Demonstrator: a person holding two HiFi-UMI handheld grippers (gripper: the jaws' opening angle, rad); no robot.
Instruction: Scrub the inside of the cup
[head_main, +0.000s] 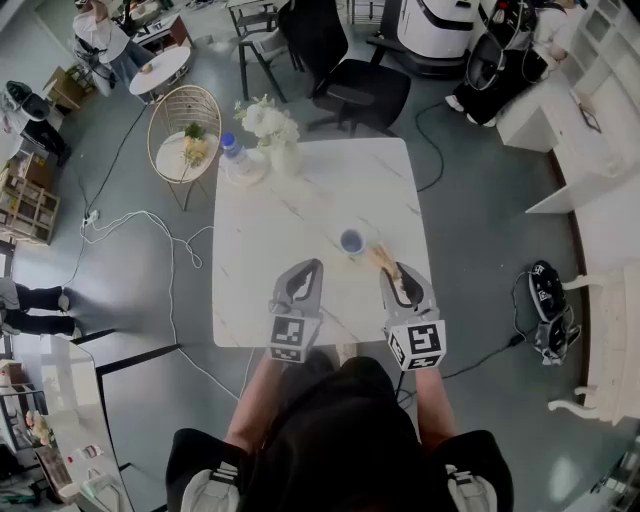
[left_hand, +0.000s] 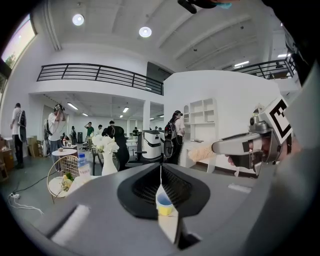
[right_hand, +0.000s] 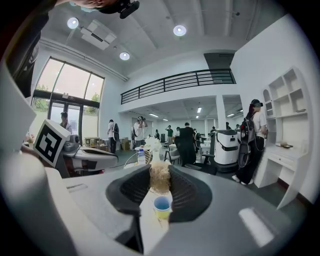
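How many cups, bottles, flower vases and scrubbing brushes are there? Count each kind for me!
Small blue-and-yellow cup: 1
Clear plastic bottle with a blue cap: 1
White vase of white flowers: 1
Brush with pale tan bristles: 1
Total: 4

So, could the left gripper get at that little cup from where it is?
Probably yes: the cup stands alone on the table ahead of the left gripper, with nothing between them. Its jaws are shut, though, so they'd have to open first.
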